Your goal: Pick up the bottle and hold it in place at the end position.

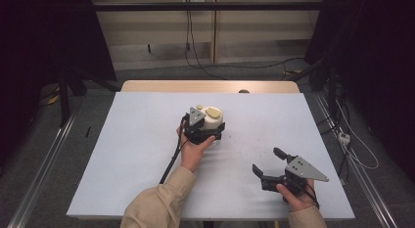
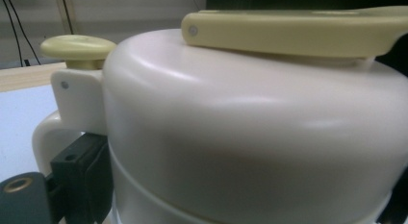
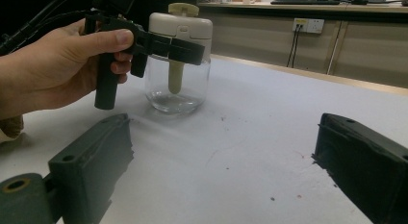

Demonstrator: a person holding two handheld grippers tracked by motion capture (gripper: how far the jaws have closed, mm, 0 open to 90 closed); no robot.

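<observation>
High view: pale table sheet (image 1: 137, 154), dark room; left claw (image 1: 208, 130) grips jar (image 1: 214, 118), right claw (image 1: 270, 164) open.

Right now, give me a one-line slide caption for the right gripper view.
Left gripper clamps the cream lid of a clear glass jar on the white table; right gripper waits open.

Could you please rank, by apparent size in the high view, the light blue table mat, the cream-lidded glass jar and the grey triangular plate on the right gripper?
1. Light blue table mat.
2. Cream-lidded glass jar.
3. Grey triangular plate; close to the jar, and nearer the camera, so this order is unsure.
</observation>
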